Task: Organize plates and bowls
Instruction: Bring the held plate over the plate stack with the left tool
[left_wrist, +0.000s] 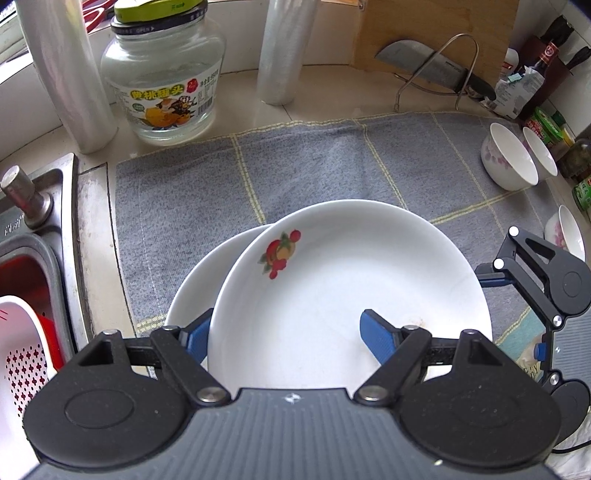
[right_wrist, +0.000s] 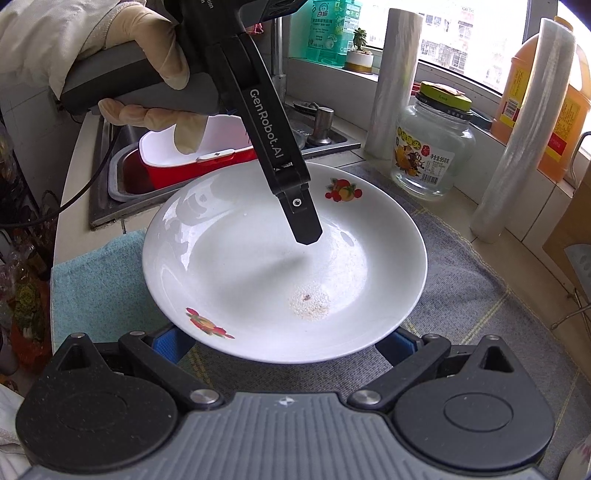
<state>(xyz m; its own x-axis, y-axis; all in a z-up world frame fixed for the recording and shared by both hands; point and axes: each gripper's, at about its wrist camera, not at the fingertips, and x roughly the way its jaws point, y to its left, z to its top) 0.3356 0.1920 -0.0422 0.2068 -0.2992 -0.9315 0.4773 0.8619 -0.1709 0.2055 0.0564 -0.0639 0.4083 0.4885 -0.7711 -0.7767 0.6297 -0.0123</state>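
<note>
The left hand-held gripper (left_wrist: 286, 336) pinches the near rim of the white plate (left_wrist: 351, 291) with the fruit print: in its own view one blue pad (left_wrist: 380, 338) lies on the plate's inner face at lower centre right, and the other pad (left_wrist: 197, 338) is behind the rim at lower left. In the right wrist view, the same gripper comes down from the upper left, held in a gloved hand (right_wrist: 147, 74), with one black finger (right_wrist: 301, 221) ending over the middle of the plate (right_wrist: 258, 277).

The right hand-held gripper (right_wrist: 284, 345) sits at the lower edge of its own frame with its blue pads spread wide, one on each side beneath the plate's near rim; whether they touch the plate cannot be told.

A second white plate (left_wrist: 199, 280) shows just behind the held one, to its left in the left wrist view. Both are over a grey checked cloth (left_wrist: 314, 166) spread on the counter (left_wrist: 325, 96). Two white bowls (left_wrist: 511, 158) stand at the right edge of the cloth, well apart from the plates. A glass jar (left_wrist: 164, 77) with a yellow-green lid stands at upper left, and the sink (left_wrist: 37, 229) with a red and white basket lies at the left edge.
</note>
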